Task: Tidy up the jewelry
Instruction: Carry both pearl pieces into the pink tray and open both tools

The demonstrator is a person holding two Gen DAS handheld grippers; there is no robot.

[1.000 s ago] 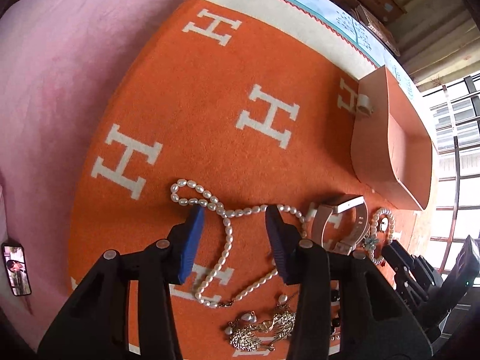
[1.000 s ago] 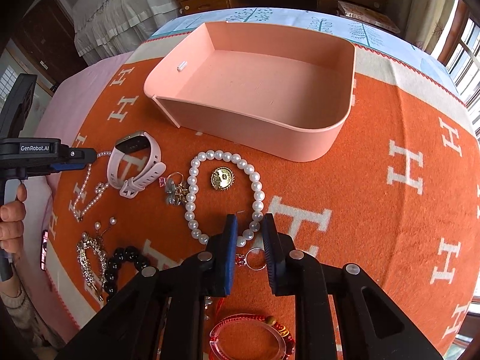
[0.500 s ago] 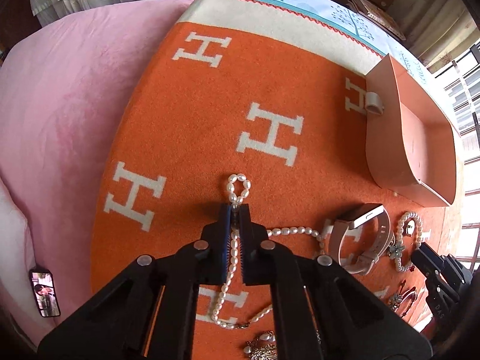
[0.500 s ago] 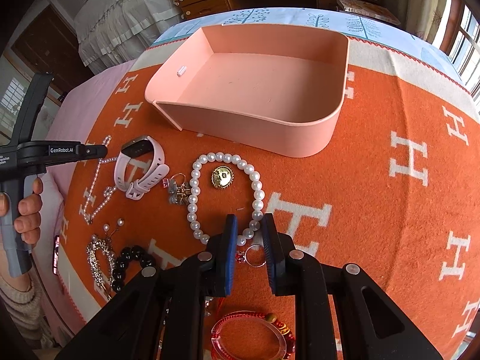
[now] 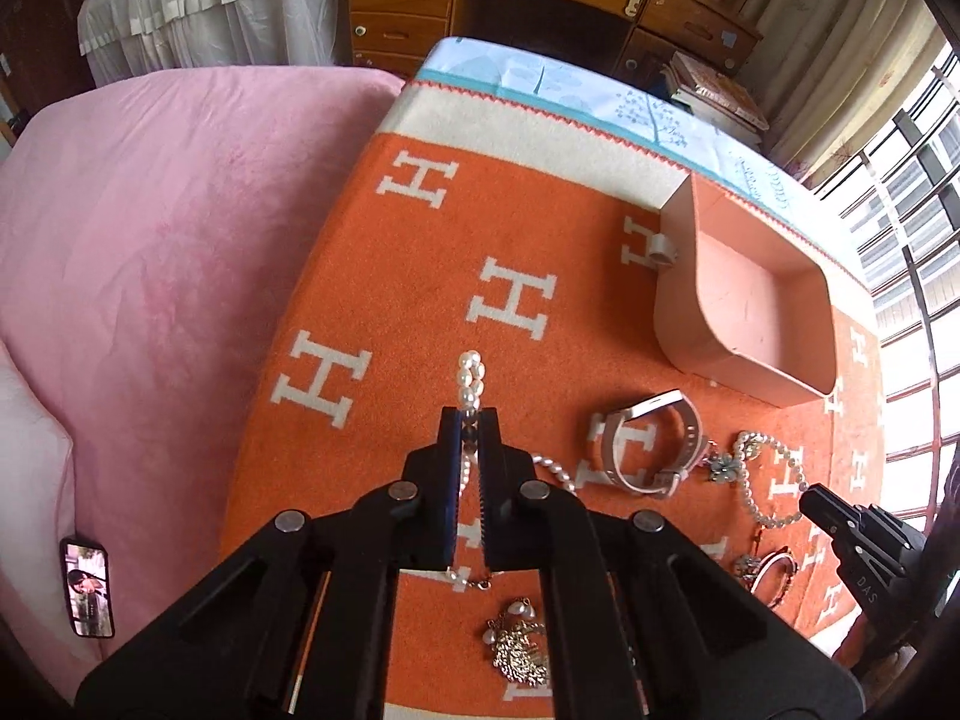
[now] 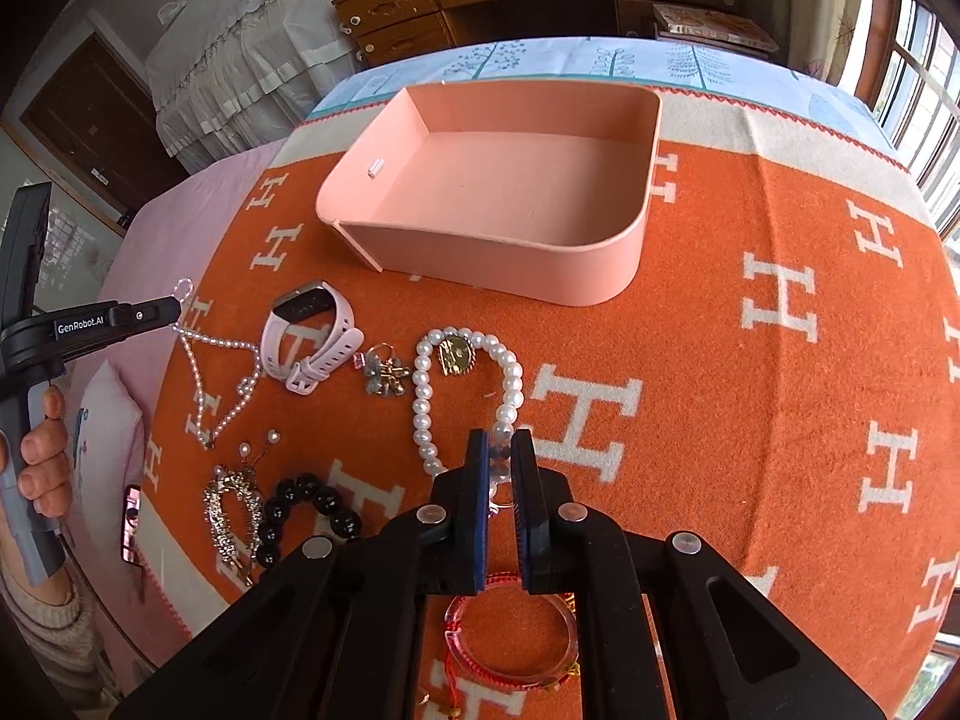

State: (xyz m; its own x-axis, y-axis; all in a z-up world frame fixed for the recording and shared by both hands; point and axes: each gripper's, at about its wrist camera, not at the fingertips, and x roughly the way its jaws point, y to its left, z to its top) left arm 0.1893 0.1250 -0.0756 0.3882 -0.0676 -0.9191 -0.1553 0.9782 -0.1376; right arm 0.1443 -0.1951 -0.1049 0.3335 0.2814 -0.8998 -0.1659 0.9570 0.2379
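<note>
My left gripper (image 5: 470, 414) is shut on the thin pearl necklace (image 5: 470, 373) and lifts it; its loop sticks out past the tips and the rest trails down onto the orange blanket. In the right wrist view the same necklace (image 6: 204, 360) hangs from the left gripper (image 6: 171, 307). My right gripper (image 6: 499, 441) is shut on the large-pearl bracelet (image 6: 420, 414), which lifts at the near side. The empty pink tray (image 6: 498, 258) stands behind; it also shows in the left wrist view (image 5: 750, 306).
On the blanket lie a pink smartwatch (image 6: 312, 336), a gold brooch (image 6: 455, 355), a small charm (image 6: 387, 371), a black bead bracelet (image 6: 306, 510), gold earrings (image 6: 231, 510) and a red bangle (image 6: 510, 642). A pink bedcover (image 5: 150, 240) lies left.
My left gripper shut on the thin pearl necklace and raised it. My right gripper closed on the large-pearl bracelet and began lifting it.
</note>
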